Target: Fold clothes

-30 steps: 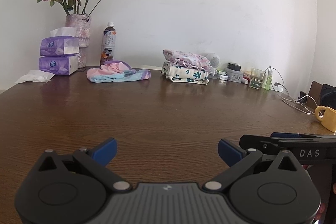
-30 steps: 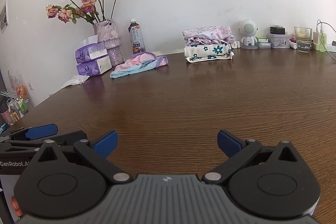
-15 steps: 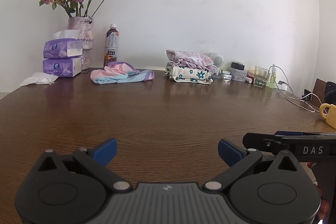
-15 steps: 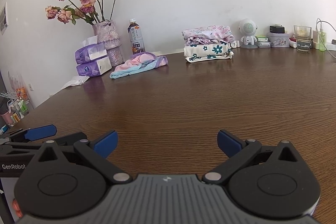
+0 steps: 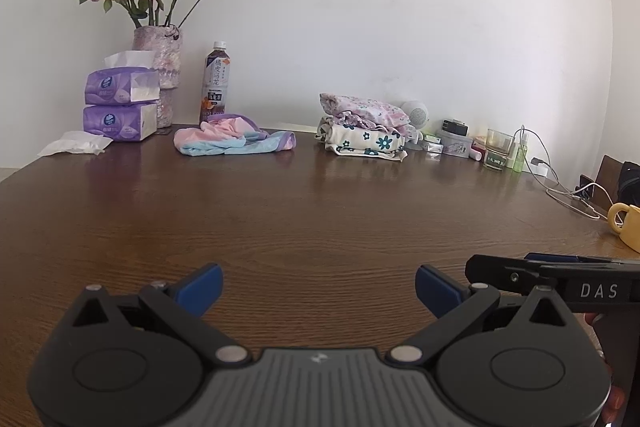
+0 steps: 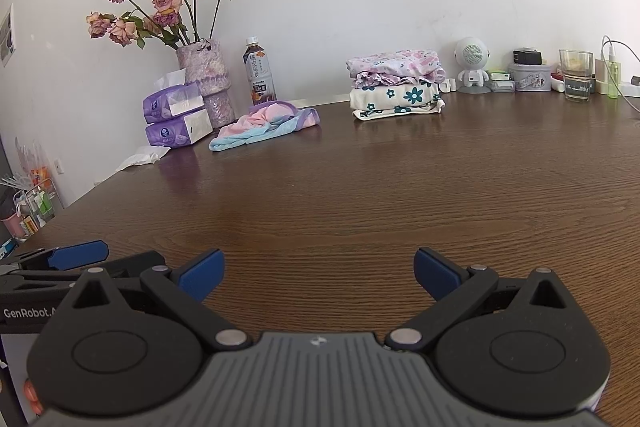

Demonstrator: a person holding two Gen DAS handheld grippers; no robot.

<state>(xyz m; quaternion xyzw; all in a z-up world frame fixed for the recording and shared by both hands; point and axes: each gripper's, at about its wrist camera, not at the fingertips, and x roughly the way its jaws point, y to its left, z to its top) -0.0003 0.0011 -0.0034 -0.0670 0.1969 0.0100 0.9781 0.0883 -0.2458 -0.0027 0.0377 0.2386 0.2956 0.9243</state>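
Both tongs sit low over the near edge of the brown wooden table [image 5: 320, 211], side by side. The left tongs [image 5: 319, 287] stand with blue pads wide apart, gripping nothing. The right tongs [image 6: 319, 273] are likewise spread, nothing between the pads. In the left wrist view the right tongs [image 5: 552, 267] show side-on at the right edge; in the right wrist view the left tongs [image 6: 72, 259] show at the left edge.

The clothes lie far across the table, against the white wall. A crumpled pink, blue and purple garment [image 5: 234, 141] lies loose just in front of a drink bottle [image 5: 216, 83]. To its right, apart from it, is a folded stack [image 6: 396, 85] of floral pieces. Left of the loose garment: two purple tissue packs [image 5: 120, 103], one on the other, beside a vase of dried roses [image 6: 204, 75]. A yellow mug [image 5: 626, 227] stands at the table's right edge.
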